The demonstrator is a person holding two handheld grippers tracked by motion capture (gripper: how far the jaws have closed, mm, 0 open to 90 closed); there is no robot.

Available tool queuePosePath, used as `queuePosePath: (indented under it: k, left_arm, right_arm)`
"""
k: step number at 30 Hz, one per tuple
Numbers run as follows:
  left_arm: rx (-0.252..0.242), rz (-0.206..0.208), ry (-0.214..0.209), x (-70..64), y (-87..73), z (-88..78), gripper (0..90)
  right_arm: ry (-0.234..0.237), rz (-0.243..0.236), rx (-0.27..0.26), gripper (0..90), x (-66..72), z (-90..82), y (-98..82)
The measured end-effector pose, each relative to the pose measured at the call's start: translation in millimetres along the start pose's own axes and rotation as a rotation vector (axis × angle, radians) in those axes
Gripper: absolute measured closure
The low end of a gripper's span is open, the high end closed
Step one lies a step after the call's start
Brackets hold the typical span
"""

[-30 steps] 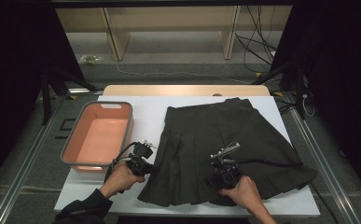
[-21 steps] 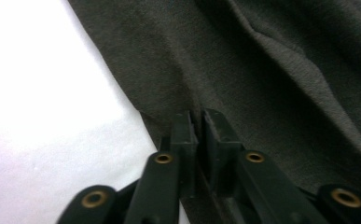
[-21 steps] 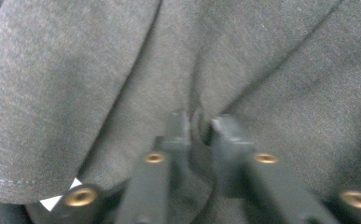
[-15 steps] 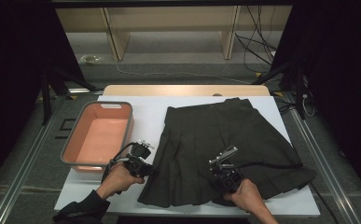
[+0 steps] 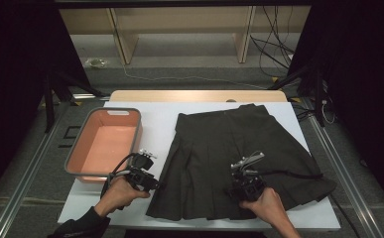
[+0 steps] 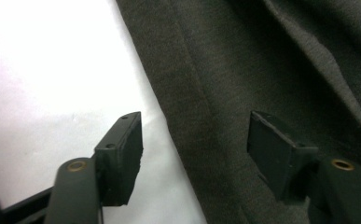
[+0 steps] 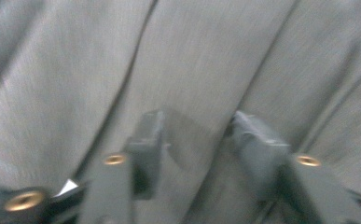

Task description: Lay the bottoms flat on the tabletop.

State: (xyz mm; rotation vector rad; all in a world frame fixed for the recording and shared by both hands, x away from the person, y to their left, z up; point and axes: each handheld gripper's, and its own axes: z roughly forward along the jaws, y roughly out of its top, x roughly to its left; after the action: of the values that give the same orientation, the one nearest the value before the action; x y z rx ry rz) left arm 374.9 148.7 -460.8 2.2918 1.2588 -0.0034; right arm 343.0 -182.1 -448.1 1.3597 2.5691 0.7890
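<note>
A dark pleated skirt (image 5: 239, 148) lies spread flat on the white table (image 5: 155, 114), waistband at the far side. My left gripper (image 5: 156, 185) is at the skirt's near left edge. In the left gripper view, the left gripper (image 6: 194, 144) is open and has just been opening. One jaw stands over the bare table (image 6: 52, 70), the other over the skirt (image 6: 271, 70), and nothing is pinched. My right gripper (image 5: 240, 184) hovers over the pleats near the hem. In the right gripper view, the right gripper (image 7: 197, 135) has also just been opening above the skirt (image 7: 192, 56), pads off the cloth.
An empty pink tray (image 5: 139, 134) with a grey rim sits on the table's left side, close to the left hand. A wooden board (image 5: 194, 95) runs along the far edge. Cables and shelf legs stand on the floor beyond. Bare white table lies between tray and skirt.
The right gripper dipped toward the hem, then came back up slightly. The left hand and the skirt look unchanged.
</note>
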Motion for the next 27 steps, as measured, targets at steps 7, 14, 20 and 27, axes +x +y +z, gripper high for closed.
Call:
queuePosePath:
  k: [7,14,20,27]
  left_arm:
    - [0.018,-0.001,0.005,-2.3,-1.0,4.5,29.6]
    - [0.037,0.001,0.001,-6.3,-2.5,8.6,26.9]
    - [0.043,-0.001,-0.004,-9.8,-3.2,10.1,26.0]
    - [0.049,0.000,-0.008,-13.7,-4.5,11.9,25.4]
  right_arm:
    - [-0.046,0.025,-0.145,33.7,-9.6,-13.2,15.8]
    - [-0.042,0.035,-0.201,27.4,-16.4,-15.6,33.2]
    - [-0.033,0.046,-0.221,25.1,-18.9,-12.4,50.8]
    - [-0.025,0.037,-0.232,23.8,-20.8,-7.8,68.0]
